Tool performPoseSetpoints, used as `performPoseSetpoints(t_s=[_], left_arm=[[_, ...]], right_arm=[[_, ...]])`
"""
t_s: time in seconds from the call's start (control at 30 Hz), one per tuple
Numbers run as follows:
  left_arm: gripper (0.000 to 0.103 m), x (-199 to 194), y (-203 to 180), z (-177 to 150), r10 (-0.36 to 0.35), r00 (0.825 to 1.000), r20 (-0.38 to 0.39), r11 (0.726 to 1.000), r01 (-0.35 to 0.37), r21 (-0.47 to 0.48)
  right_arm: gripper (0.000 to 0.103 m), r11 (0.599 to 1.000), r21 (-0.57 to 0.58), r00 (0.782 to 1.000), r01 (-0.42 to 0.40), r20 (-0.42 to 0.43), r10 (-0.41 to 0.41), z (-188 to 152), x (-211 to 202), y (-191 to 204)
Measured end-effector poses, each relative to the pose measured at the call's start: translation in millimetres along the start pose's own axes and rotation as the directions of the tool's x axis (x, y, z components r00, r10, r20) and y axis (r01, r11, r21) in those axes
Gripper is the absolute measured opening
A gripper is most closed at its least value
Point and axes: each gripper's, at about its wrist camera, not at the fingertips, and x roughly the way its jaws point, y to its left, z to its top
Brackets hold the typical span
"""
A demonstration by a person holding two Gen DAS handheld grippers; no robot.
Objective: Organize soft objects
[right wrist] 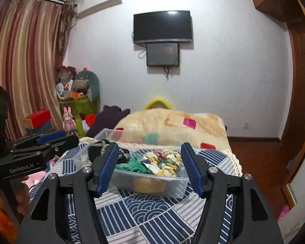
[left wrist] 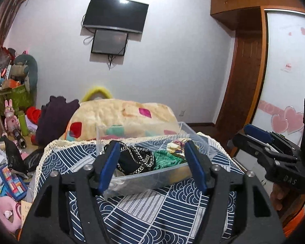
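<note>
We hold the left claw [left wrist: 152,162] and right claw [right wrist: 150,166] open and empty above the near edge of the clear bin [right wrist: 152,187], which rests on the blue-patterned cloth [right wrist: 144,213]. The bin holds a black garment [left wrist: 132,160], a green one [right wrist: 132,166] and a yellow-patterned one [right wrist: 164,162]. We judge a deposit complete; next, another soft object must be found.
</note>
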Motion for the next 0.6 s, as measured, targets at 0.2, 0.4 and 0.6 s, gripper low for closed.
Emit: performPoseSetpoints(t_s=[0.2,0.4,0.6], left_arm=[[0.078,-15,-7,0,0.0,0.999,0.042,1.0,-0.001,0.019],[0.089,-23,-13,-4,0.002,0.998,0.069,1.0,-0.004,0.027],[0.093,-25,-21,-10,0.005,0.997,0.077,0.999,-0.009,0.053]], right_arm=[[0.082,1.0,-0.012,0.999,-0.016,0.037,0.017,0,-3,8],[0.087,1.0,-0.009,0.998,-0.019,0.053,0.019,-4,-2,9],[0.09,1.0,0.0,0.997,-0.014,0.077,0.014,-9,-7,10]])
